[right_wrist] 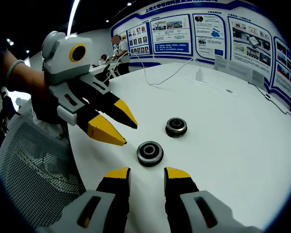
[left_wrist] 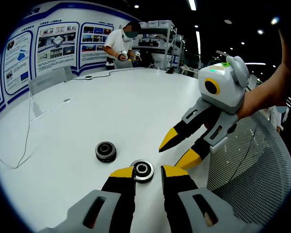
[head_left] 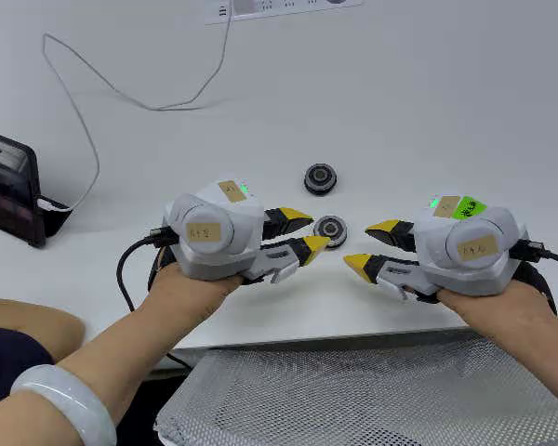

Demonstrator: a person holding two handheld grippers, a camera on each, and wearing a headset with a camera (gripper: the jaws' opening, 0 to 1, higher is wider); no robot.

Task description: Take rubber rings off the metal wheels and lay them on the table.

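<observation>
My left tongs (head_left: 313,230) and right tongs (head_left: 361,244) gape empty, flanking a round black-ringed metal wheel (head_left: 332,229) on the smooth tabletop (head_left: 428,121).

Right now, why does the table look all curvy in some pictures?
Left gripper view and right gripper view: fisheye lenses bend the white table and the wall posters; head view: the table looks flat, evenly lit, sharp.

We record a white table (head_left: 428,102). The far wheel (head_left: 321,177) and near wheel (head_left: 330,229) are black with silver-grey centres. The left gripper (head_left: 314,229) and right gripper (head_left: 361,243) have pale grey bodies, black jaws, yellow tips and tan labels; the right bears a green patch. The mesh chair (head_left: 353,400) is grey
</observation>
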